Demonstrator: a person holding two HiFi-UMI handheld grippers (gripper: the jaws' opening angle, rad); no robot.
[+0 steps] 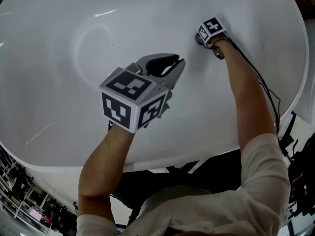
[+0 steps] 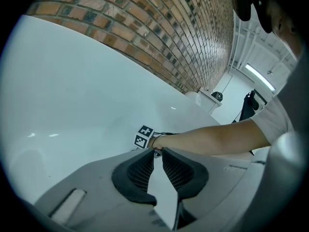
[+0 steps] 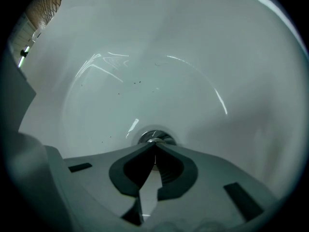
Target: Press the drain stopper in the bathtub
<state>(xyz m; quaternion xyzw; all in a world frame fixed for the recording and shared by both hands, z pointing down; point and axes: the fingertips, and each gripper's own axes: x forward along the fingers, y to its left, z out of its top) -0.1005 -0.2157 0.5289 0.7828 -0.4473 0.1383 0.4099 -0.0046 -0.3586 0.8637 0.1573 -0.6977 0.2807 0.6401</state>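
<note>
Most of the stopper [image 3: 145,138] is hidden behind the tips of the right gripper [image 3: 155,143]; only a chrome arc shows just ahead of them and to either side. In the head view the stopper cannot be seen at all, since that gripper's marker cube [image 1: 212,29] and the hand cover it. The right jaws are closed, tips meeting, and they rest on or just over the stopper; contact is hard to judge.

The stopper is round, so it has no long axis. Its face is turned up out of the tub [image 1: 59,107] floor, toward the right gripper's tips.

The left gripper [image 2: 157,152] hangs above and nearer the person than the right one. Its jaws are nearly together, with a thin gap at the tips and nothing between them.

Around the right gripper the white floor lies bare, with a few dark specks ahead of it. The tub walls curve up on every side. The near rim runs behind the left gripper, under the forearms. A brick wall [image 2: 159,28] rises beyond the far rim.
</note>
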